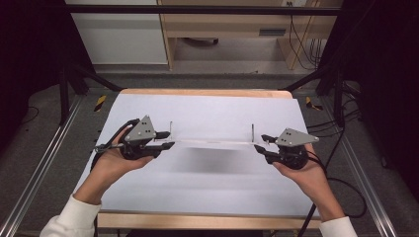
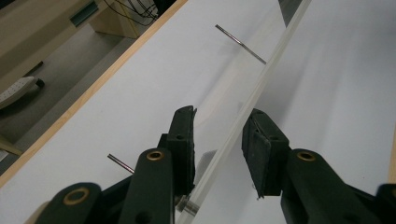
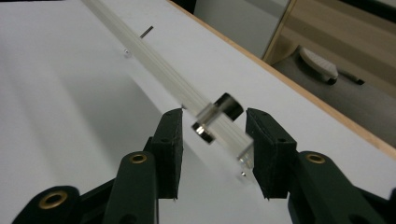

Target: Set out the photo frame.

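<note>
At the left of the high view, the left gripper point(image 1: 165, 140) sits in the person's left hand point(image 1: 111, 163) over the white table point(image 1: 207, 192), pointing inward toward the middle. In the left gripper view its jaws stand apart, released, with the edge of a clear acrylic panel point(image 2: 243, 112) running up between them; neither pad looks pressed on it. Two thin metal pins point(image 2: 240, 43) stick out from the panel, one near this gripper and one farther along.

The panel point(image 1: 212, 142) is a long, thin, see-through strip standing on edge, its long axis running left to right across the table between the two grippers. It seems to sit a little above the surface, judging by the soft shadow below it, though what carries it I cannot tell.

At the right, the right gripper point(image 1: 261, 146) in the right hand point(image 1: 309, 175) points inward at the panel's other end. In the right gripper view its jaws are also open, flanking the panel's end and a small round metal standoff point(image 3: 217, 116) fixed through it.

Both hands are equally near their ends, so closing inward is probably next. There is plenty of bare table in front and behind; the wooden table edge point(image 1: 202, 92) lies well beyond
</note>
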Tool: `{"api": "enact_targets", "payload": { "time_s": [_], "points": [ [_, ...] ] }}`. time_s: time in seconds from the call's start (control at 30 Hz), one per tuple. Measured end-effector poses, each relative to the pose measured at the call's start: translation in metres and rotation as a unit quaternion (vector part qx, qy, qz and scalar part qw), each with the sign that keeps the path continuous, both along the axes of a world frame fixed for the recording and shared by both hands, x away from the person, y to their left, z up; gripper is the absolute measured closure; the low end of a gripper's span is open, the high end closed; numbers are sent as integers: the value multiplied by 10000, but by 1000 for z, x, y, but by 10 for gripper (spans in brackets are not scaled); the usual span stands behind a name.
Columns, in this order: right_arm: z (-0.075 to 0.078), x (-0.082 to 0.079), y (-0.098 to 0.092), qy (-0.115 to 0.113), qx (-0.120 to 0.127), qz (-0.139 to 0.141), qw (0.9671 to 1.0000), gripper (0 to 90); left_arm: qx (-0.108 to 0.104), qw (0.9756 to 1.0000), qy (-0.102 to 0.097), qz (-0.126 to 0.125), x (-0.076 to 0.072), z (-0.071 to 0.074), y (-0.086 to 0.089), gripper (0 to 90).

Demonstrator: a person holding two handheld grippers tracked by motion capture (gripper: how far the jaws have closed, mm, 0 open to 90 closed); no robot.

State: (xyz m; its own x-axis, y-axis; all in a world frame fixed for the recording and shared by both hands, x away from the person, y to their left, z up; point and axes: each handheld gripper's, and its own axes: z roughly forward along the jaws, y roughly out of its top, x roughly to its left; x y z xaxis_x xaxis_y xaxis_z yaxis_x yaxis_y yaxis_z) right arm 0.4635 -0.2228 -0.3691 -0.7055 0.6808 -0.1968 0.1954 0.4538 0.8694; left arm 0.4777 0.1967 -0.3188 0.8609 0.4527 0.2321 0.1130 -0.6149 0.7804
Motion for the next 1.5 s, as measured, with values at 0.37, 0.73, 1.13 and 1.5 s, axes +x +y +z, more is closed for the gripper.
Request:
{"api": "enact_targets", "payload": {
  "time_s": [0.37, 0.73, 1.13, 1.5],
  "points": [
    [6, 13, 0, -205, 149, -166, 9995, 578, 85, 9998, 180, -22, 27, 17, -2, 641],
    [12, 29, -1, -117, 340, -270, 9990, 570, 109, 9996, 261, 20, 44, 26, -4, 631],
    [17, 41, 1, -124, 407, -445, 9981, 549, 31, 9992, 389, 33, 67, 34, -4, 619],
    [21, 58, 1, -139, 595, -553, 9966, 544, -71, 9988, 472, 105, 91, 38, -5, 592]
  ]
}}
